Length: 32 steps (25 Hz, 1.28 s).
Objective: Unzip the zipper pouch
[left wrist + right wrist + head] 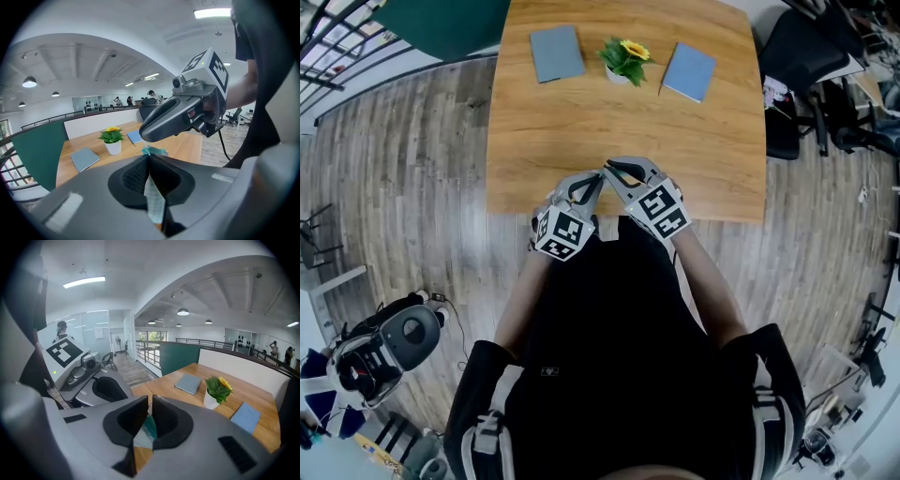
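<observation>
The zipper pouch shows only in part: a pale checked fabric [153,202] pinched between the pads of my left gripper [148,156], with a teal tab [155,151] sticking out at its tips. My right gripper [150,401] is closed on a teal and white piece of the pouch [147,428], which looks like the zipper pull end. In the head view the left gripper [597,179] and right gripper [609,170] meet tip to tip above the table's near edge, and they hide the pouch. From the left gripper view, the right gripper [145,136] hangs just above the teal tab.
The wooden table [581,122] carries a potted yellow flower [624,59] between two flat grey-blue cases [556,52] [689,71] at its far side. Black chairs [797,56] stand to the right. A grey machine [394,342] sits on the floor at the left.
</observation>
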Available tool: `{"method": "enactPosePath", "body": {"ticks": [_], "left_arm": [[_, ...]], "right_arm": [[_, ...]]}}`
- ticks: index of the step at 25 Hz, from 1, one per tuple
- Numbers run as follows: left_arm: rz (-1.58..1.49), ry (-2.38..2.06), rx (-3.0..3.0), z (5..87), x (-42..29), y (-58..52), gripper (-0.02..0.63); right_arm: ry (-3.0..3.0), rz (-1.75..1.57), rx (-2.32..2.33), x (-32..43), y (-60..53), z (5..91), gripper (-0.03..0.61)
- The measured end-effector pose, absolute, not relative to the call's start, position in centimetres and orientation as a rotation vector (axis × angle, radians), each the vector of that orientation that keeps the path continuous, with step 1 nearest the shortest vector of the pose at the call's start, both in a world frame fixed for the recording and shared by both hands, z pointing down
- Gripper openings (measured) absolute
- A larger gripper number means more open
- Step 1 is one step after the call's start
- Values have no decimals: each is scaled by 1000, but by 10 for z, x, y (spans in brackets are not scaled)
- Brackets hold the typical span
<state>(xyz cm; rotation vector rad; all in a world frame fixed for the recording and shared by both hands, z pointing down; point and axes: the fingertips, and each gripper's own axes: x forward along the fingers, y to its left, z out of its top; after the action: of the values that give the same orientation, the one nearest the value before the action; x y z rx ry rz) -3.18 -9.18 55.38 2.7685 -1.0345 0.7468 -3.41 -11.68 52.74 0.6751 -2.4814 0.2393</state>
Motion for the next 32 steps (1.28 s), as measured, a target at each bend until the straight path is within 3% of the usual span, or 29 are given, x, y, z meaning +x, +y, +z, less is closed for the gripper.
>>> {"method": "enactPosePath", "body": {"ticks": [16,32], "left_arm": [[762,-1079,2764,556,-35,-89,8],[734,-1078,2771,554,-33,-91,8]], "right_arm": [[-2500,520,823,-32,-116,535,23],[-2509,567,845,-28,-116,538,8]]}}
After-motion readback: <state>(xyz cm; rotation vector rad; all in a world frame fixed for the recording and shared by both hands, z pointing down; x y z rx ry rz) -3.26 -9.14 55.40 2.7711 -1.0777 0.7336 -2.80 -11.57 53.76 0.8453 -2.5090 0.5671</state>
